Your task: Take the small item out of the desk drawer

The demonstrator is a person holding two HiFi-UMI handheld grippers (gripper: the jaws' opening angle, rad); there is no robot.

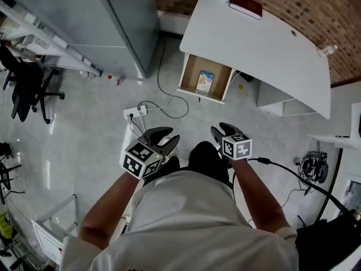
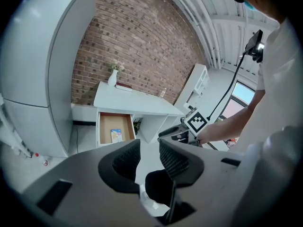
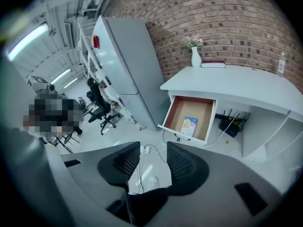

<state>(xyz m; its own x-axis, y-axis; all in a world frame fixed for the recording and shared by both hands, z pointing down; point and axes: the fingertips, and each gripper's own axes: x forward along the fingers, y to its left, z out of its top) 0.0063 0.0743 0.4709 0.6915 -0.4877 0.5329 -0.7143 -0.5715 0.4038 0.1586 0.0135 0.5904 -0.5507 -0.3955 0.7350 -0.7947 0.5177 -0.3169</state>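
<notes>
Print illegible on item (image 1: 205,82) in drawer (image 1: 190,72)

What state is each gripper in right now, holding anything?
Left gripper: open, nothing between the jaws.
Right gripper: open, nothing between the jaws.

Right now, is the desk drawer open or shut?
Open. The drawer juts out from the desk, showing a small packet lying inside.

White desk (image 1: 271,49): vase (image 3: 196,56), red book (image 1: 246,5) on top. Open drawer (image 1: 193,66): small packet (image 1: 205,81) inside. Floor (image 1: 90,112): power strip (image 1: 135,112).
</notes>
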